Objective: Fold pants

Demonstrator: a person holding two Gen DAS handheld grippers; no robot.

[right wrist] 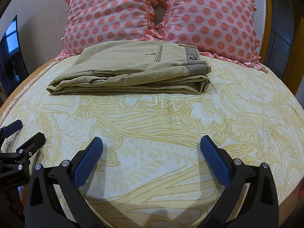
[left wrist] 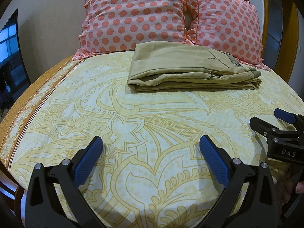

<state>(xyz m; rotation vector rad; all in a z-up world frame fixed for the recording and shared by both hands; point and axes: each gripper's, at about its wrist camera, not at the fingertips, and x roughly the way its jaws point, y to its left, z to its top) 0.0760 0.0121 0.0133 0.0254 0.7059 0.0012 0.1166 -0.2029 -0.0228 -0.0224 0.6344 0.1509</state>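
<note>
Khaki pants (left wrist: 182,70) lie folded into a flat rectangular stack on the bed, just in front of the pillows; the right wrist view shows them too (right wrist: 129,72), waistband at the right. My left gripper (left wrist: 151,142) is open and empty, low over the sheet, well short of the pants. My right gripper (right wrist: 151,142) is open and empty, also back from the pants. The right gripper shows at the right edge of the left wrist view (left wrist: 273,121), and the left gripper at the left edge of the right wrist view (right wrist: 22,131).
The bed has a yellow paisley sheet (left wrist: 133,114) with an orange border (left wrist: 24,102) on the left. Two pink polka-dot pillows (left wrist: 133,19) (left wrist: 228,30) lean on the wooden headboard (right wrist: 266,19). A dark TV screen (left wrist: 9,57) hangs on the left wall.
</note>
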